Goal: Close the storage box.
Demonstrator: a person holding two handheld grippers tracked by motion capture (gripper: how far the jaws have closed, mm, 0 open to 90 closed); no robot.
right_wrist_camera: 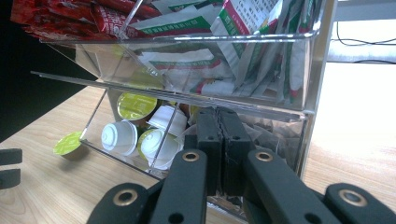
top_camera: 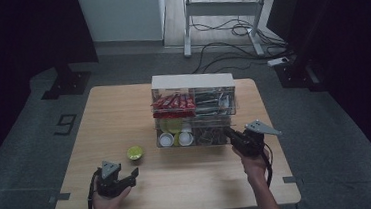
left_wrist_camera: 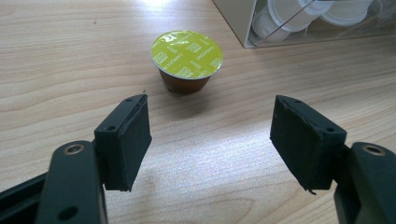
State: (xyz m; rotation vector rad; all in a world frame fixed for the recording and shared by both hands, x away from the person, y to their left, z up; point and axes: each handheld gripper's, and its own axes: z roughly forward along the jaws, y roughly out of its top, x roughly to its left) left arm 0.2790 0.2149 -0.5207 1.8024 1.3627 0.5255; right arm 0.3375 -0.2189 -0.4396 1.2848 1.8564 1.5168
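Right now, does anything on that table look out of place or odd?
One coffee capsule with a green foil lid stands alone on the table, upright, outside the clear organizer where similar capsules sit in a lower compartment. The open left gripper points at it. Nothing looks spilled or damaged.

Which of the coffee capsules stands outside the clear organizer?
The green-lidded capsule, alone on the bare table before the open left gripper; the other capsules lie inside the organizer.

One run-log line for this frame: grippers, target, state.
left gripper: open, short of coffee capsule | capsule: upright on table, outside clear organizer | right gripper: shut, at organizer's lower front
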